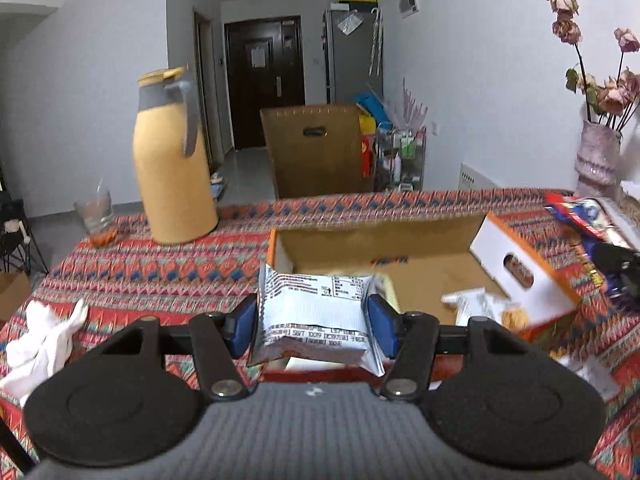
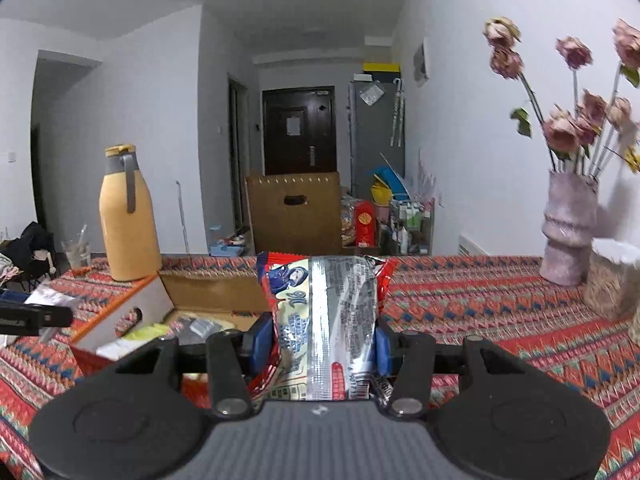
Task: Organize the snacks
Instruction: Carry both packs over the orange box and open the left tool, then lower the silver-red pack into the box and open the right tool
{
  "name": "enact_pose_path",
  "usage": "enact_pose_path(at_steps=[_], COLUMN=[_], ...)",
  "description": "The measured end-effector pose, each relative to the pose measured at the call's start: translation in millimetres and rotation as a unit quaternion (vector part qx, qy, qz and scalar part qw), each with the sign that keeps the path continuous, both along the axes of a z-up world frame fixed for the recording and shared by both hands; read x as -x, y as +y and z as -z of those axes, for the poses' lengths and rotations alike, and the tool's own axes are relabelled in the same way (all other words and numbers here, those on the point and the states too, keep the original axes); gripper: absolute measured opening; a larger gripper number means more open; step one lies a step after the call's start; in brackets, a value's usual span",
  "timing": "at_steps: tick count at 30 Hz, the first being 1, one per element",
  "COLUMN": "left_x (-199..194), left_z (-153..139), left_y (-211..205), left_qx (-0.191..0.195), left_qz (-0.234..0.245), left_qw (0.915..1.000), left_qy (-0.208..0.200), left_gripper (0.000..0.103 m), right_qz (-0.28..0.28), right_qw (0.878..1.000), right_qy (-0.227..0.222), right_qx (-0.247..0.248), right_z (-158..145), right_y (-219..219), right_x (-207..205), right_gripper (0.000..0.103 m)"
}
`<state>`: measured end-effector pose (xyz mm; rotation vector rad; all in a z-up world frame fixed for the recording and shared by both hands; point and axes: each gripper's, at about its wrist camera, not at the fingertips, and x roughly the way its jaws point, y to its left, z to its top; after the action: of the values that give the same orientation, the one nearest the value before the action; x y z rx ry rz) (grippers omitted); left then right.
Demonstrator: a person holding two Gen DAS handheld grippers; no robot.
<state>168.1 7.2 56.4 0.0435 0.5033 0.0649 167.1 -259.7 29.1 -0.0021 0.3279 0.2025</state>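
Observation:
My left gripper is shut on a white snack packet with printed text, held above the near edge of an open cardboard box with an orange rim. Inside the box lie other packets. My right gripper is shut on a red and silver snack bag, held upright over the patterned tablecloth. The same box shows to its left, with packets inside. The left gripper's black tip shows at the left edge. The right gripper's dark body with the red and blue bag shows at the right.
A tall yellow thermos and a plastic cup stand at the table's far left. A white cloth lies near left. A pink vase of dried flowers and a woven container stand at the right. A big cardboard box stands on the floor beyond.

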Motion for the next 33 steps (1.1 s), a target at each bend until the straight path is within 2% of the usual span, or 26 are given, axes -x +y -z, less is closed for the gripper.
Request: enact_pose_path(at_steps=[4,9,14,18,21,23,26,29,30,31,33], left_x=[-18.6,-42.2,-63.2,-68.7,-75.6,-80.2,-81.9,-77.9,-75.0,-72.4,-68.8], left_z=[-8.2,-4.9,13.3,30.8,40.9,46.7,53.1,52.8,51.6,49.8,46.2], left_y=[-9.3,-13.9,-8.3,-0.7,2.6,3.8,4.5,4.3,5.1,5.3,6.1], left_qx=[0.007,0.012,0.022,0.039,0.043,0.044,0.051,0.053,0.054,0.056,0.063], left_qz=[-0.006,-0.028,-0.047,-0.047,-0.043,-0.041,-0.029,-0.027,-0.030,-0.032,-0.033], left_qw=[0.9999,0.9994,0.9986,0.9981,0.9982,0.9981,0.9981,0.9982,0.9981,0.9979,0.9974], left_qy=[-0.010,-0.017,-0.015,-0.011,0.001,0.010,0.018,0.012,0.005,-0.001,-0.006], left_gripper=[0.060,0.060,0.060,0.060,0.060,0.061,0.070,0.092,0.102,0.103,0.103], right_qz=[-0.010,-0.019,-0.007,0.001,-0.007,-0.008,-0.005,0.003,0.005,0.005,0.008], right_qw=[1.000,0.999,0.999,1.000,0.999,0.999,0.998,0.997,0.997,0.997,0.997], right_qy=[-0.002,0.007,0.022,0.018,0.035,0.045,0.063,0.073,0.071,0.071,0.068], right_qx=[-0.012,-0.028,-0.040,-0.021,-0.023,-0.021,-0.019,-0.015,-0.015,-0.019,-0.030], right_z=[-11.0,-12.8,3.9,23.6,34.3,40.2,47.4,50.1,50.1,49.6,47.3], right_y=[14.6,32.8,41.8,44.5,44.5,45.3,46.0,45.8,45.3,44.3,40.3], right_x=[-21.9,-54.6,-85.4,-93.5,-101.2,-105.4,-111.8,-113.6,-112.0,-111.6,-108.4], right_gripper=[0.049,0.049,0.049,0.049,0.049,0.049,0.049,0.057,0.062,0.068,0.102])
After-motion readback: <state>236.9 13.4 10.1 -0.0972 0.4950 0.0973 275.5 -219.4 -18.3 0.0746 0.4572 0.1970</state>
